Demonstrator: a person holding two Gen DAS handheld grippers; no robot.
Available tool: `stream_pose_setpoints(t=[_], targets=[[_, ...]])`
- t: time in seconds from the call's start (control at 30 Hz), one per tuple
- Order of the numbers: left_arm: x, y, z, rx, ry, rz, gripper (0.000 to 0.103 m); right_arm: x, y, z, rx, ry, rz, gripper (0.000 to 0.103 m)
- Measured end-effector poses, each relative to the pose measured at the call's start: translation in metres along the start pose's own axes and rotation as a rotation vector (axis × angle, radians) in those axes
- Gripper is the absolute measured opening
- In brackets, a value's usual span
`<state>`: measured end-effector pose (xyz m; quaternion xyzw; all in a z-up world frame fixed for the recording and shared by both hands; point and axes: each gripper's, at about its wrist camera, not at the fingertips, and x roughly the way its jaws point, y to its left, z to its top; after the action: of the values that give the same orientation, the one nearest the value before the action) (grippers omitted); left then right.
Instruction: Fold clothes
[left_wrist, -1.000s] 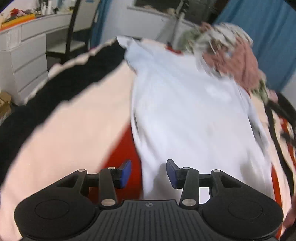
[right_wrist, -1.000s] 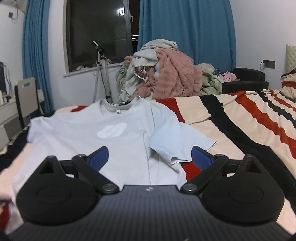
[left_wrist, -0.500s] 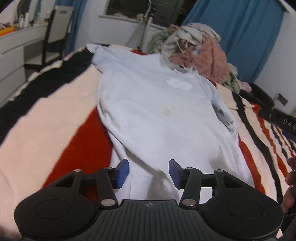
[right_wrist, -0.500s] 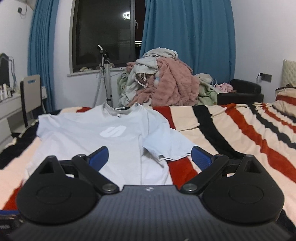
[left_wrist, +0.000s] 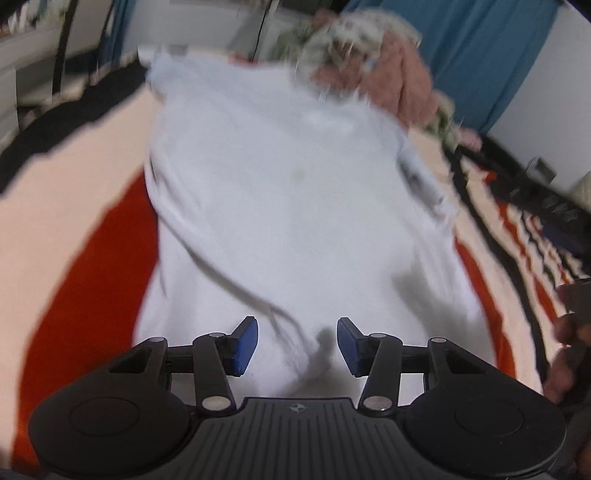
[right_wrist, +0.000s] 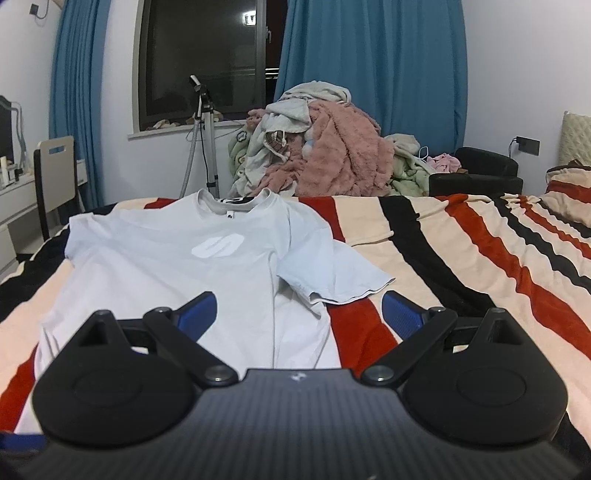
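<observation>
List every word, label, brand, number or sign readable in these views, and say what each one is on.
No text can be read.
T-shirt chest: white logo, a shape with no letters.
Collar: neck label and small tag, too small to read.
Right gripper body: small emblem, no letters.
Left wrist view: too blurred to read anything.

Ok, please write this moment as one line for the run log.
stage: before first fold | t-shirt: flat on striped blanket, face up | left gripper: open over hem | right gripper: open, holding nothing
</observation>
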<state>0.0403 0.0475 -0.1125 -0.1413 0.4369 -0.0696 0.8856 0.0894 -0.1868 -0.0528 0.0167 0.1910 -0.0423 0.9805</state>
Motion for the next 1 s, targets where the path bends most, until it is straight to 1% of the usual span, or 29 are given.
stream_pose_setpoints(t=[0.03,0.1,0.17,0.23,0.33,0.43,0.5,0.6,0.63,0.7,0.73,0.77,0.8,0.83,0.87,0.9,0.97,1.0], targets=[[0.005,0.002,0.001,-0.011,0.014,0.005,0.049,0.001,0.001,0.000,-0.003,0.002,0.000,0.097],[0.003,0.003,0.000,-0.013,0.008,0.027,0.038,0.002,0.002,-0.001,-0.010,0.007,0.001,0.097],[-0.002,0.005,-0.002,-0.018,-0.006,0.040,0.008,0.003,0.004,-0.002,-0.016,0.012,0.002,0.097],[-0.015,0.012,-0.004,-0.064,-0.019,0.023,0.007,0.003,0.002,-0.002,-0.008,0.015,0.000,0.097],[-0.044,0.034,-0.001,-0.160,-0.027,-0.006,0.006,0.001,0.000,-0.002,0.007,0.018,0.002,0.097],[-0.078,0.056,0.008,-0.213,-0.016,0.021,0.006,-0.001,-0.001,-0.002,0.010,0.016,0.006,0.097],[-0.097,0.073,0.014,-0.233,0.004,0.094,0.006,-0.002,-0.002,-0.002,0.012,0.016,0.011,0.097],[-0.114,0.095,0.022,-0.203,0.041,0.277,0.006,-0.001,-0.001,0.000,0.024,0.014,0.029,0.097],[-0.116,0.100,0.024,-0.181,0.059,0.313,0.006,-0.001,-0.001,0.001,0.028,0.012,0.036,0.097],[-0.118,0.101,0.026,-0.163,0.068,0.321,0.006,-0.002,0.000,0.003,0.030,0.006,0.045,0.097],[-0.120,0.101,0.027,-0.156,0.069,0.319,0.012,-0.004,0.001,0.003,0.029,0.002,0.047,0.097],[-0.120,0.098,0.028,-0.142,0.060,0.315,0.025,-0.005,0.001,0.004,0.026,-0.003,0.048,0.097],[-0.121,0.094,0.030,-0.124,0.044,0.311,0.035,-0.007,0.001,0.004,0.024,-0.006,0.049,0.097],[-0.121,0.087,0.033,-0.097,0.017,0.316,0.052,-0.008,0.001,0.004,0.023,-0.009,0.051,0.097],[-0.121,0.078,0.035,-0.066,-0.018,0.325,0.057,-0.010,0.001,0.004,0.023,-0.013,0.053,0.097],[-0.120,0.069,0.038,-0.033,-0.052,0.330,0.060,-0.011,0.001,0.005,0.023,-0.016,0.054,0.097],[-0.118,0.052,0.043,0.023,-0.120,0.323,0.082,-0.013,0.000,0.006,0.028,-0.024,0.058,0.097],[-0.117,0.043,0.047,0.039,-0.153,0.305,0.086,-0.014,0.000,0.007,0.031,-0.028,0.059,0.097]])
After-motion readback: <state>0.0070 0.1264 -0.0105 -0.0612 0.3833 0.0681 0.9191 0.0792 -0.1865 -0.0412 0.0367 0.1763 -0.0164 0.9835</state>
